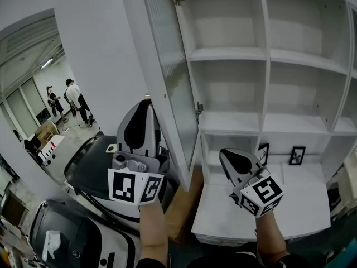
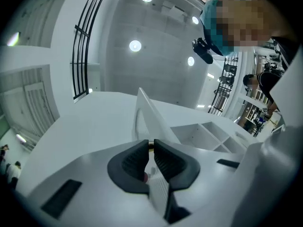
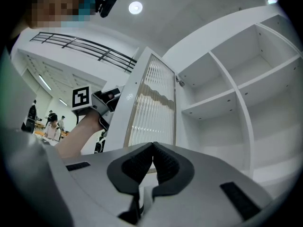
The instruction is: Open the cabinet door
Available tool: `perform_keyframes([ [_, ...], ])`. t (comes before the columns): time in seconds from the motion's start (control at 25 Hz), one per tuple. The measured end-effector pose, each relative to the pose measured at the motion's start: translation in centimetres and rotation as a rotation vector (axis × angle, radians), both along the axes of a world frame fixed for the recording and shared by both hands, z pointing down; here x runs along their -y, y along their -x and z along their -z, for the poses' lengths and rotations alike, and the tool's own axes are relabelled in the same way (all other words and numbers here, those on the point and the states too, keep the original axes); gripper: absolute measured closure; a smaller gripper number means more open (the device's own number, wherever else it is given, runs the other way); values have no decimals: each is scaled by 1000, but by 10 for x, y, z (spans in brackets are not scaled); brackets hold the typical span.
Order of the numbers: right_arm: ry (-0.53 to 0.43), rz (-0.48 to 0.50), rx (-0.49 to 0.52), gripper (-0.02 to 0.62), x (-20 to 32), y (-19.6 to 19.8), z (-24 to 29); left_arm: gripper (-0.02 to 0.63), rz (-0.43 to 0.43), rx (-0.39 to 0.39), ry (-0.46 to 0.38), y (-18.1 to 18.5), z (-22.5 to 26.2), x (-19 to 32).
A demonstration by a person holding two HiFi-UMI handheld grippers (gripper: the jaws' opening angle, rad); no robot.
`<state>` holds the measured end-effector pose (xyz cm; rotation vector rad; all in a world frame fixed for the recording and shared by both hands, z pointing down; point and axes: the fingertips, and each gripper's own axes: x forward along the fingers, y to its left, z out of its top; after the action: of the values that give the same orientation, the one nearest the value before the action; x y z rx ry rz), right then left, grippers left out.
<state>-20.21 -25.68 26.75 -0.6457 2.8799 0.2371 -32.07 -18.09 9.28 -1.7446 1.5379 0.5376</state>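
Pinching the free edge of the cabinet door point(image 1: 167, 77), your left tongs point(image 2: 150, 144) sit nearly closed on it. Your right tongs point(image 3: 152, 148) are pressed together and empty, before the shelves point(image 1: 234, 54). The door stands wide open, so little seems left but letting go. Two small picture frames point(image 1: 297, 155) sit on the white lower ledge point(image 1: 290, 205); people point(image 1: 72, 96) stand far off.
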Motion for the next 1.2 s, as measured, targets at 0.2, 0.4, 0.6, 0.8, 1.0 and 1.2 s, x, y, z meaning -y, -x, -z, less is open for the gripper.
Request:
perform_keyframes([
  [0.2,5,34,-4,578,-6,14,-2,580,53,-15,-8,18,-3,-11],
  [0.4,-6,63,-6,578,-12,24,-3,580,80,8,0,23,-6,-22],
  [0.6,4,89,-7,578,-21,31,-4,580,89,26,13,18,-9,-29],
  [0.8,5,94,-10,578,-23,33,-7,580,88,42,23,13,-16,-36],
  [1.0,5,81,-10,578,-24,31,-7,580,46,66,37,-3,-26,-39],
  [1.2,-7,48,-17,578,-23,21,-9,581,-3,106,58,-24,-39,-38],
])
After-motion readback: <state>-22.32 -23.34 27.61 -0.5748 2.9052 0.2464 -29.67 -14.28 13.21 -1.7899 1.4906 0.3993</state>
